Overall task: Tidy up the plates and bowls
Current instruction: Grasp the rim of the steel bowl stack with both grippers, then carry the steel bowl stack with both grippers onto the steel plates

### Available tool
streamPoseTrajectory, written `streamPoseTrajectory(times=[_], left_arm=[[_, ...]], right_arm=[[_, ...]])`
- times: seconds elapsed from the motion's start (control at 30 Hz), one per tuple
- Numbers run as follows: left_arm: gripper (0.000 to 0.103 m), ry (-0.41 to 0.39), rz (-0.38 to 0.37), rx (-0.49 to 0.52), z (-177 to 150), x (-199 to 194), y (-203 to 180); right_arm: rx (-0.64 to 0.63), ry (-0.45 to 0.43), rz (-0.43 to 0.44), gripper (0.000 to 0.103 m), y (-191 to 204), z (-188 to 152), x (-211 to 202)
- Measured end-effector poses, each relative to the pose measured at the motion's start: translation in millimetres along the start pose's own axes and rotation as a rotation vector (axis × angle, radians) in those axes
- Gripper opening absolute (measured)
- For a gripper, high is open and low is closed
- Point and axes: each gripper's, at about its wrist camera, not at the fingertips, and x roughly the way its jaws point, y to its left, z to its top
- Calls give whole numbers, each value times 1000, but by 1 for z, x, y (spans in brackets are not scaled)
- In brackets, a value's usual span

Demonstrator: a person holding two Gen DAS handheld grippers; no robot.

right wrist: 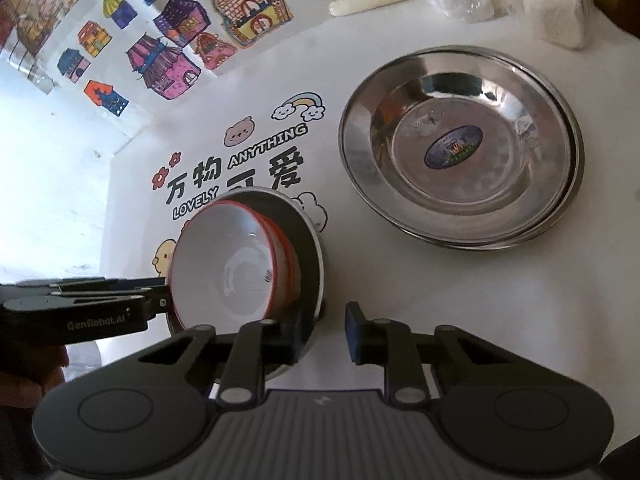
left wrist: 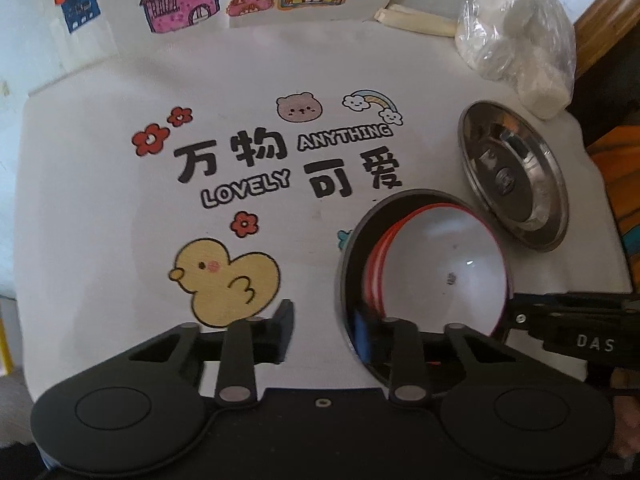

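Both hand-held grippers, left (left wrist: pixel 320 334) and right (right wrist: pixel 324 334), are straddling the steel bowl's (right wrist: pixel 310 256) rim with jaws apart, the slick, fragile red-rimmed bowl (right wrist: pixel 236 264) sitting inside it on the counter (right wrist: pixel 360 300), left of the stacked plates (right wrist: pixel 456 144).

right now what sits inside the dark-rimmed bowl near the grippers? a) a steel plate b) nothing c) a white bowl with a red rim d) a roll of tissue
c: the white bowl with a red rim is nested, tilted, inside the dark-rimmed bowl, while the steel plates are stacked apart.
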Motion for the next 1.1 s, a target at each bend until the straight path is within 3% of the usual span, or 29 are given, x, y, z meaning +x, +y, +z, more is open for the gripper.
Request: streamPoseTrajectory(times=[0.2, 0.33, 0.8, 1.1], left_arm=[[22, 13, -31, -75, 1, 6, 5], [7, 31, -73, -144, 2, 10, 8], [7, 14, -56, -204, -5, -4, -14], [7, -16, -71, -187, 15, -14, -46]], right_arm=[[33, 37, 35, 25, -7, 3, 4], [67, 80, 89, 15, -13, 9, 8], [8, 138, 108, 15, -21, 16, -6], [15, 105, 122, 15, -33, 23, -37]])
